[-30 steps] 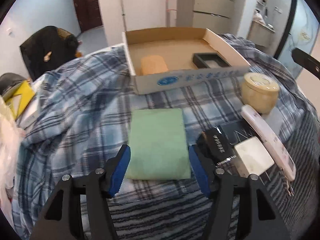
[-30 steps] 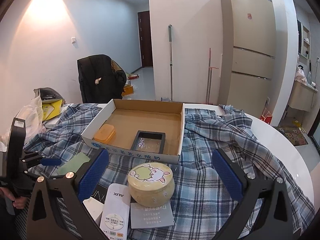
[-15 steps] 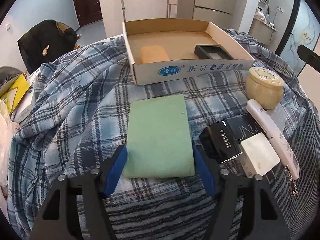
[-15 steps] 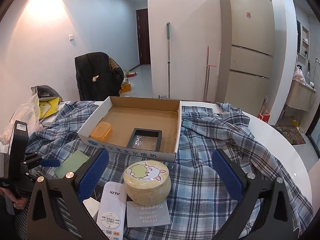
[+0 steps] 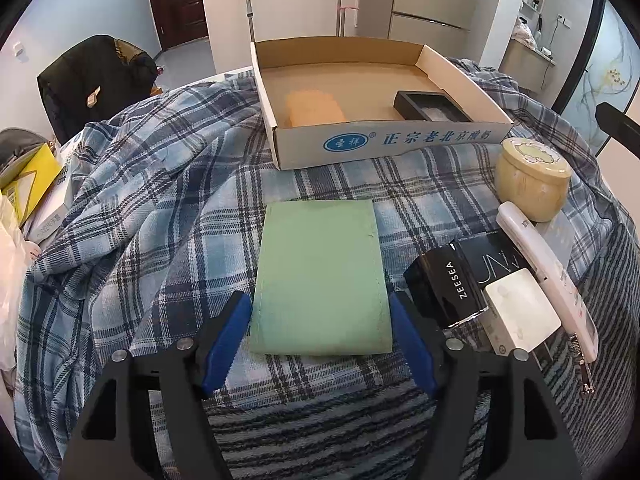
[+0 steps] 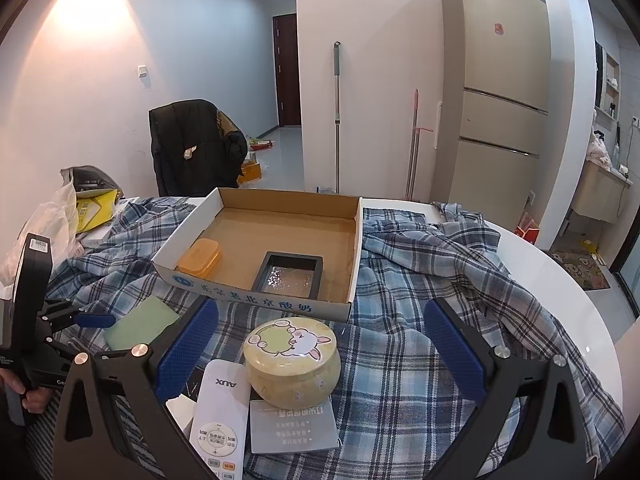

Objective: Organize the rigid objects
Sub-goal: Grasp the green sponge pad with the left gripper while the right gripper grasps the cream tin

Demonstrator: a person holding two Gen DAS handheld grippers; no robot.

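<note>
A flat green pad (image 5: 320, 276) lies on the plaid cloth. My left gripper (image 5: 320, 332) is open, with a blue pad on either side of its near end; it also shows in the right wrist view (image 6: 86, 326). A cardboard box (image 5: 384, 142) behind holds an orange container (image 5: 314, 108) and a black tray (image 5: 430, 106). My right gripper (image 6: 320, 348) is open and empty, above a round yellow tin (image 6: 292, 362). A white remote (image 6: 220, 412), a black case (image 5: 446, 290) and a white block (image 5: 520, 312) lie nearby.
A grey card (image 6: 292, 424) lies under the tin. Bags and a yellow packet (image 5: 28, 180) sit at the table's left edge. A chair with a black jacket (image 6: 192, 148) stands behind. The bare white table rim (image 6: 560, 280) shows at the right.
My left gripper has drawn back and lifted a little; the green pad now sits further forward between the pads. My right gripper has shifted slightly, staying open above the tin.
</note>
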